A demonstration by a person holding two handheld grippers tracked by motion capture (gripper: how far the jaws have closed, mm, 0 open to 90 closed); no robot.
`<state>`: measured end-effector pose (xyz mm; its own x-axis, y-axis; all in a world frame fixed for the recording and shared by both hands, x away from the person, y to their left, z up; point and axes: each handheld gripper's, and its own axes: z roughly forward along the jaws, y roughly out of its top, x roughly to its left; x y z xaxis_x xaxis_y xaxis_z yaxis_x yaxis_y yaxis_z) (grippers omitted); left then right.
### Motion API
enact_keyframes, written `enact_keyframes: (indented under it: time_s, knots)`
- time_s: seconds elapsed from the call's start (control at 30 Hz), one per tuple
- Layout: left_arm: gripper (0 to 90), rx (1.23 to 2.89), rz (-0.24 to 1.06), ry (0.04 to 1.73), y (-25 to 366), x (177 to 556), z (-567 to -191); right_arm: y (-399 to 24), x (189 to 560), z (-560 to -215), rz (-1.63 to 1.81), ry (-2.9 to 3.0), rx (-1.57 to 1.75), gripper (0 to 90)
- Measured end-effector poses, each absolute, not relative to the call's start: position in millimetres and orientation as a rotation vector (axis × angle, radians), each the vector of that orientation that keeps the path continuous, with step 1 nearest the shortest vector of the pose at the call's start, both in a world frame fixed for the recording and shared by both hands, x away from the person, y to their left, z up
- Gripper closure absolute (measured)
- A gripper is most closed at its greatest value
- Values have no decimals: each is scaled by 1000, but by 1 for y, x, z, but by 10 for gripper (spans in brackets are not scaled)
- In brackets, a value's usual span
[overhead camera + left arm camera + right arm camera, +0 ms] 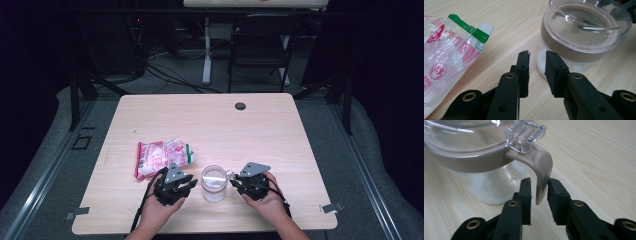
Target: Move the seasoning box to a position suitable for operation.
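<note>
The jar (214, 183) stood on the table (280, 130) between the two grippers, a clear container with a tan band under a transparent lid and white powder at its bottom; the red-and-white packet (162, 156) lay beyond and to the outer side of the left gripper (176, 185).

In the right gripper view the right gripper (539, 191) had its jaws parted with the tan latch tab (542, 173) hanging down between them; a sliver of gap showed on each side of the tab, so the pads looked not yet pressed on it. In the left gripper view the left gripper (537, 65) held its jaws a little apart and empty, aimed at the jar's lower wall just ahead of the tips.

The likely trouble, as I judged it: pulling the tab with the jar unbraced could drag or tip the jar toward the right jaws and spill powder; a shallow bite on the tapered tab could slip off.

The high view gave the layout, both hands flanking the jar; the right gripper view alone revealed the clear hinge clasp (525, 135) above the tab; the left gripper view showed the packet's green strip (470, 31) beside its left jaw.
</note>
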<state>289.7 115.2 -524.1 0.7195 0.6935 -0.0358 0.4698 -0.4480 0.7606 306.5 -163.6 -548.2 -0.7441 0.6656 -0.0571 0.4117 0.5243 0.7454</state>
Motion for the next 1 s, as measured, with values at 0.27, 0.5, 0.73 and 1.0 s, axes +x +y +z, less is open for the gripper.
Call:
enact_keyframes:
  time_s: [0.27,0.5,0.73,1.0]
  knots:
    - [729,2150,340,874,108,293,-532,-165,310,-550,1196,2395,858,662]
    - [736,2154,351,873,105,291,-534,-169,307,-546,1192,2419,848,678]
    - [733,2153,348,871,105,293,-534,-165,300,-541,1146,2433,818,686]
    - [704,2134,324,874,108,297,-531,-171,295,-530,1177,2440,793,628]
